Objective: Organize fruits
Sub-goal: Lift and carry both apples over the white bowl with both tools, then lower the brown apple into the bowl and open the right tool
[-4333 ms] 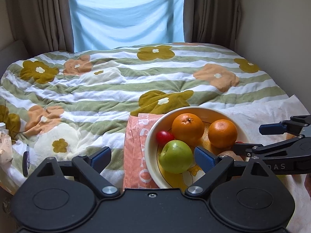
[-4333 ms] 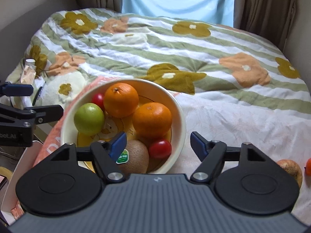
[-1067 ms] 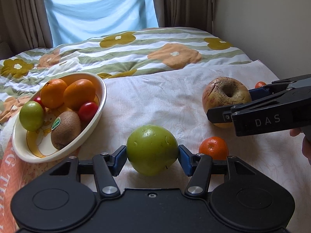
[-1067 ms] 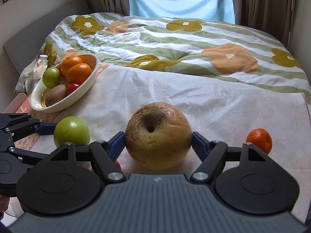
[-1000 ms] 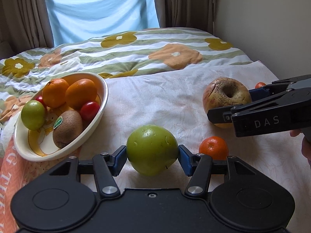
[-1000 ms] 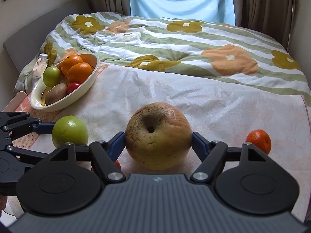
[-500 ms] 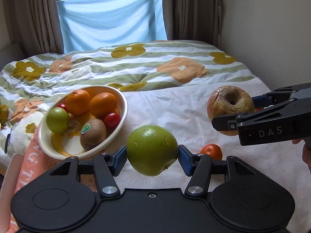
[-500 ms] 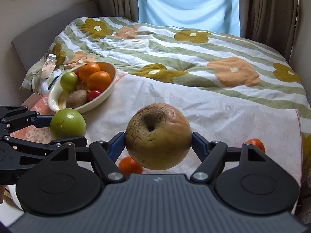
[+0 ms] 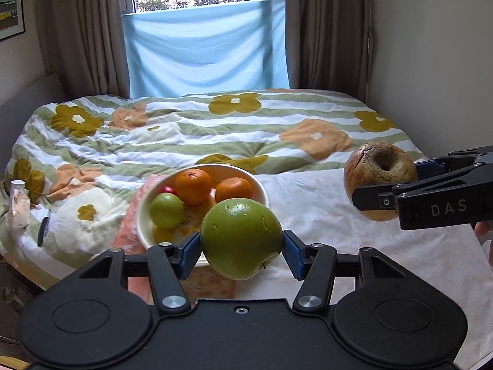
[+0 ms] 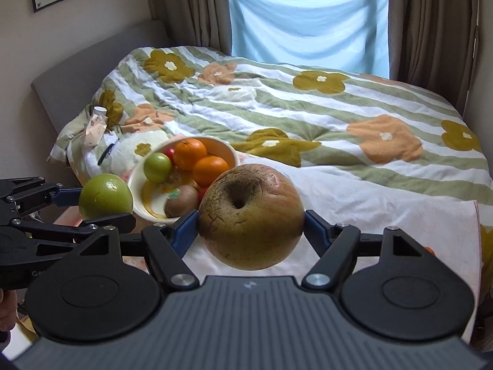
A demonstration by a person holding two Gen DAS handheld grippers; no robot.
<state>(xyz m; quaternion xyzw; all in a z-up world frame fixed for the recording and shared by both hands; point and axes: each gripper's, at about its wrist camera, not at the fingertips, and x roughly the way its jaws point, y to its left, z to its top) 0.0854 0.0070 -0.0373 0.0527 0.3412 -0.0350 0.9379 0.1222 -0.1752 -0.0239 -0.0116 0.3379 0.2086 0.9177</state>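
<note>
Fruits in transit: we see the left gripper (image 9: 242,251) clamping a green apple (image 9: 241,238) and the right gripper (image 10: 250,226) clamping a russet, cracked apple (image 10: 251,215), both held in the air above the bed (image 10: 339,117), near the bowl (image 9: 262,189) holding oranges (image 9: 193,186), a small green fruit and a kiwi (image 10: 181,205).

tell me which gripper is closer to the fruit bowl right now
Left. The left gripper, shut on the green apple, hangs right in front of the bowl; the right gripper, holding the brown apple, is off to the bowl's right.
</note>
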